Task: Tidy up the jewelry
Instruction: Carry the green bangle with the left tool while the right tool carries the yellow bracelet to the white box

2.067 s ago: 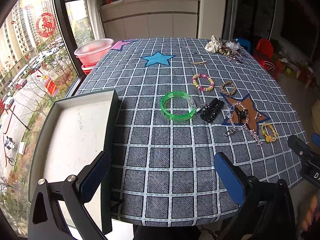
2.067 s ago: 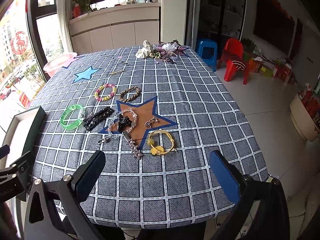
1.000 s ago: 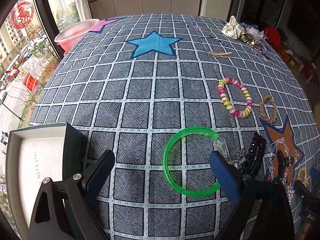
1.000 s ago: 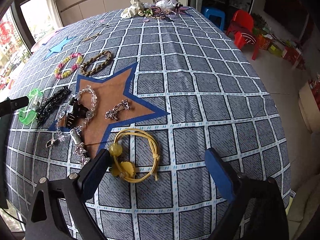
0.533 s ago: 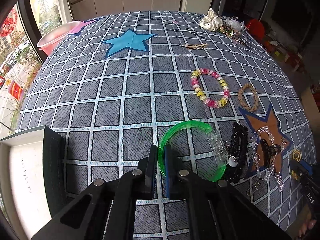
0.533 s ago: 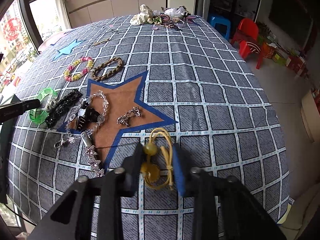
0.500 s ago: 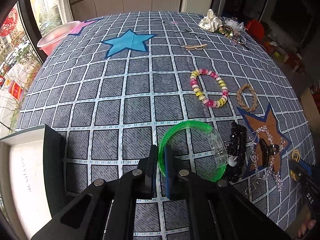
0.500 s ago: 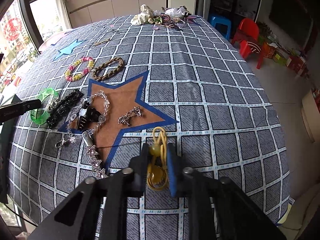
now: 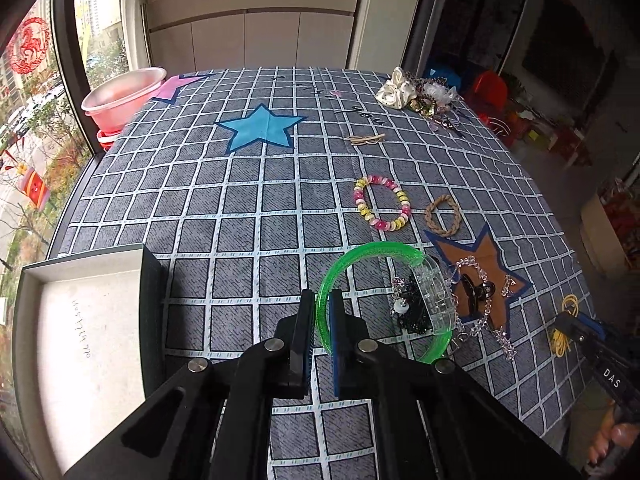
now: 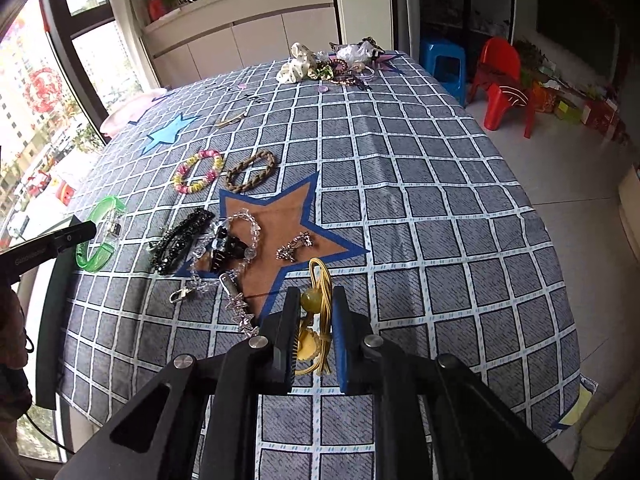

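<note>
Both grippers pinch tight: left gripper (image 9: 320,320) clamps the green bangle (image 9: 360,252) rim above the checked tablecloth (image 9: 240,208), white tray (image 9: 80,320) alongside; right gripper (image 10: 316,324) squeezes the yellow cord bracelet (image 10: 320,292) (black hair clip (image 10: 228,248), crystal chain (image 10: 248,220) near).

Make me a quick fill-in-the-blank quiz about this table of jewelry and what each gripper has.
1. The left gripper is shut on the ____ bangle.
2. The right gripper is shut on a ____ hair tie.
3. The black claw clip lies on the ____ star.
4. The open box sits at the table's ____ edge in the left wrist view.

Missing words: green; yellow; brown; left
</note>
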### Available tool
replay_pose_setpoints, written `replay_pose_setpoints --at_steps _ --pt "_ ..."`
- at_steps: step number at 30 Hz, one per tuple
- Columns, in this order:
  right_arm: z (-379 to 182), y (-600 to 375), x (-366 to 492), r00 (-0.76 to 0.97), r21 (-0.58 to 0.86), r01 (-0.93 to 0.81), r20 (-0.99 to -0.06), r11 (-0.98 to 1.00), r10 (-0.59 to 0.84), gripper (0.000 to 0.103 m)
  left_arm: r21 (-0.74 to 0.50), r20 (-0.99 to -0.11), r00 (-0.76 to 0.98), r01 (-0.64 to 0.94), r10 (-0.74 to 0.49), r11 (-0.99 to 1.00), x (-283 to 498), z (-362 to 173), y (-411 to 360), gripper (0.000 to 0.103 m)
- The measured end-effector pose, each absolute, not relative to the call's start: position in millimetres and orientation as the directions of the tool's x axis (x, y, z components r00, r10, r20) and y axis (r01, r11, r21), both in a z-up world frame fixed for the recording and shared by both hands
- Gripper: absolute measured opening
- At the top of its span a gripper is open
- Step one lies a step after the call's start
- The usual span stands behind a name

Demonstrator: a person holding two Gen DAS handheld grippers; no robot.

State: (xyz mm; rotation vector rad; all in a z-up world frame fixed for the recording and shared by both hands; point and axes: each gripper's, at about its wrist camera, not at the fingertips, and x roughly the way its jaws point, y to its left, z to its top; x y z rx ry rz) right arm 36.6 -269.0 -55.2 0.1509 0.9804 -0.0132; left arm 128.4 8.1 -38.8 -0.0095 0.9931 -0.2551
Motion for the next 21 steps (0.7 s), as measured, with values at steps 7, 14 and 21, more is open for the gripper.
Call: replay_pose_setpoints --at_steps 7,14,21 --pt "-35 -246 32 0.578 0.127 0.032 -0.812 0.991 0.085 0.016 -0.141 -0.797 0.565 0.171 -0.214 0.975 108 -22 41 0.014" --pt "-13 -198 39 0.592 0.125 -0.078 -0.792 0.989 0.147 0.016 -0.148 -0.778 0.603 0.1 -0.179 0.984 92 -16 87 0.014" --pt "-2 -123 56 0.564 0.137 -0.233 -0.788 0.963 0.248 0.016 -0.149 -0.775 0.622 -0.008 -0.112 0.989 83 -22 144 0.014"
